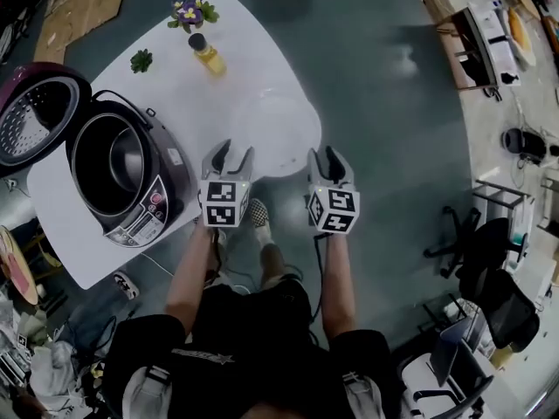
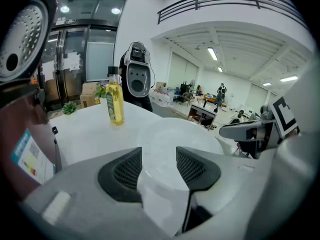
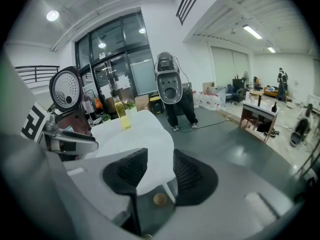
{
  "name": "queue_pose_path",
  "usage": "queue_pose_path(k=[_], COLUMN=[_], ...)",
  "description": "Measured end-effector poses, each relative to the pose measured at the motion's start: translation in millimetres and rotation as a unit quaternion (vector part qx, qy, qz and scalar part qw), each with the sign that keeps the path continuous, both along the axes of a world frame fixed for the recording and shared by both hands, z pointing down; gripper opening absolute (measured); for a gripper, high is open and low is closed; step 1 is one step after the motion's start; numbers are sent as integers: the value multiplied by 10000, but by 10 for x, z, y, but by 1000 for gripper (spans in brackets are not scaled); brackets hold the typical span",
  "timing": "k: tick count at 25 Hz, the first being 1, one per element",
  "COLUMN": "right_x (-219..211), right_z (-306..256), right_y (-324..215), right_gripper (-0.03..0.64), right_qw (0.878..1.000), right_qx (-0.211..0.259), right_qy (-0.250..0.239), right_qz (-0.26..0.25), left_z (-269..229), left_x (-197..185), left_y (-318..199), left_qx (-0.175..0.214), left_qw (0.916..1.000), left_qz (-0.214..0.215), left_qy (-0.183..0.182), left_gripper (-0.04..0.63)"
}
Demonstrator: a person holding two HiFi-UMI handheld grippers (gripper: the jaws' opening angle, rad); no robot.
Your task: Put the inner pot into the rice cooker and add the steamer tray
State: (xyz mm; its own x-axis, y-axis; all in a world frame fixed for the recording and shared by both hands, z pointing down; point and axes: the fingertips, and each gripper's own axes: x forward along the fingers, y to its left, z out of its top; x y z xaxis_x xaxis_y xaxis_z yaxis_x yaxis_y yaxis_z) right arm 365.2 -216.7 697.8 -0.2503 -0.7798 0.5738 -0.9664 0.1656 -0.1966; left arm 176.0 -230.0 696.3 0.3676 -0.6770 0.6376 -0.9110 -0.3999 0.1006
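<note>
Left tongs (image 1: pixel 231 151) and right tongs (image 1: pixel 325 157) parted, empty, over tabletop (image 1: pixel 253 68) edge, open rice cooker (image 1: pixel 166 190), side label (image 2: pixel 27 154) print illegible

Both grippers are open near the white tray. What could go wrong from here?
1. The tray is pale on the white table, so the left gripper or right gripper may miss its rim.
2. It lies near the table edge; a push might slide it off.
3. The bottle stands close and could be knocked.
</note>
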Motion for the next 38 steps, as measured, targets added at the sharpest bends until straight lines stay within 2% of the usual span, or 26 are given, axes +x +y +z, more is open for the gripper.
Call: queue_pose_path(k=[8,20,21,26,30,38], right_x=[-25,-35,-40,-66,-51,23], right_z=[276,428,433,446,387,-65], right_y=[-62,-74,-73,-72,-78,-102], right_gripper=[164,162,144,121,114,115], right_qw=[9999,9996,9995,9995,9996,9999], right_qx=[-155,-272,-282,-295,-250,69], right_qy=[-49,-64,-64,-42,41,128], right_qz=[-37,-89,-92,-83,-90,-71], left_z=[351,484,485,486,426,-39], left_x=[-84,-76,-74,-82,-69,-2], left_y=[-37,-50,-50,-61,-83,-133], left_qx=[-247,-328,-327,-275,-150,200], left_qw=[9996,9992,9992,9993,9993,9992], left_qz=[-79,-136,-140,-172,-93,-93], left_qy=[-123,-208,-195,-179,-324,-348], left_gripper=[213,192,187,169,164,160])
